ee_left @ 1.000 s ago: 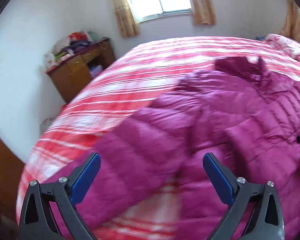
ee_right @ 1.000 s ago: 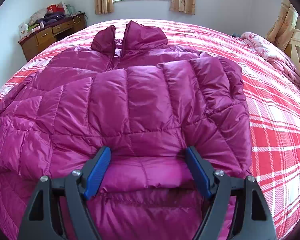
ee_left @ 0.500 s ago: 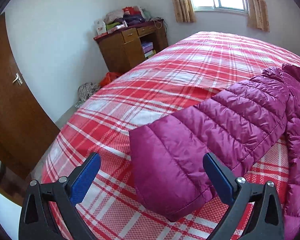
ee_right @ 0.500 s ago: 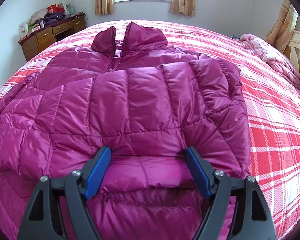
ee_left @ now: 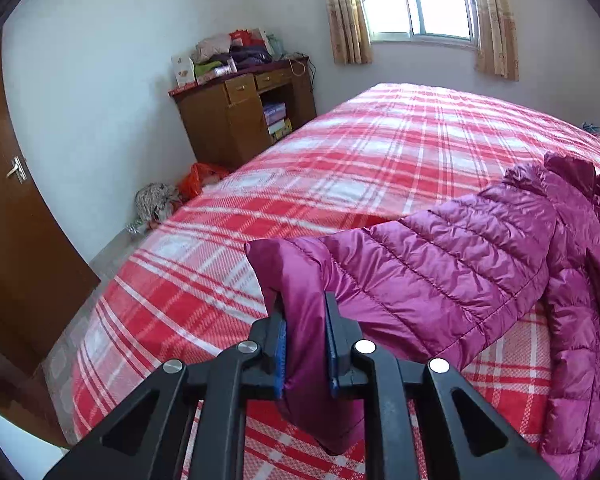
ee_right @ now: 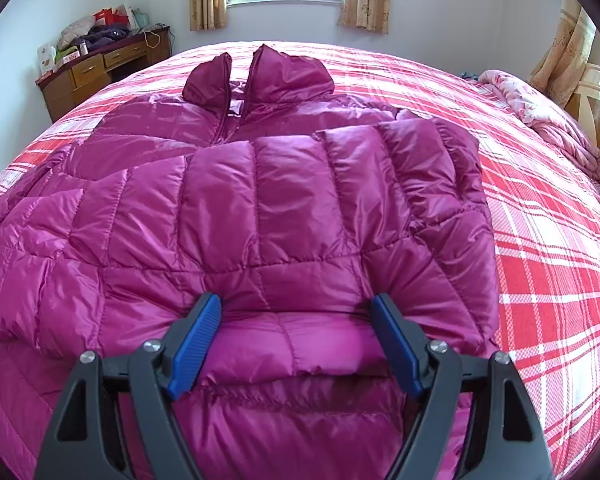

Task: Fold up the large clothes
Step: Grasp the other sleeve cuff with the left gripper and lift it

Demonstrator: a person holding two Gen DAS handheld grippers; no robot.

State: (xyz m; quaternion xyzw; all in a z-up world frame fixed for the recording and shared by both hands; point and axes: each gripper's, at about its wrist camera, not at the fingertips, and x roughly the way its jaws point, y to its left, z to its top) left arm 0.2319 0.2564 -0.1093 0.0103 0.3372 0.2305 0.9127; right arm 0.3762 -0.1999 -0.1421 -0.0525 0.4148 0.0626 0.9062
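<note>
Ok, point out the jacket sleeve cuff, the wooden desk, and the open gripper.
sleeve cuff (ee_left: 278,268), left wrist view, smooth end panel
wooden desk (ee_left: 220,128), left wrist view, front panel
right gripper (ee_right: 296,340), right wrist view, between fingertips

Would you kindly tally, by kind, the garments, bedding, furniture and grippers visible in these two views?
Jackets: 1, magenta down jacket
Bedding: 2, plaid bedspread, pink quilt
Furniture: 1, wooden desk
Grippers: 2, left gripper clamping the jacket's sleeve cuff, right gripper open
Total: 6
</note>
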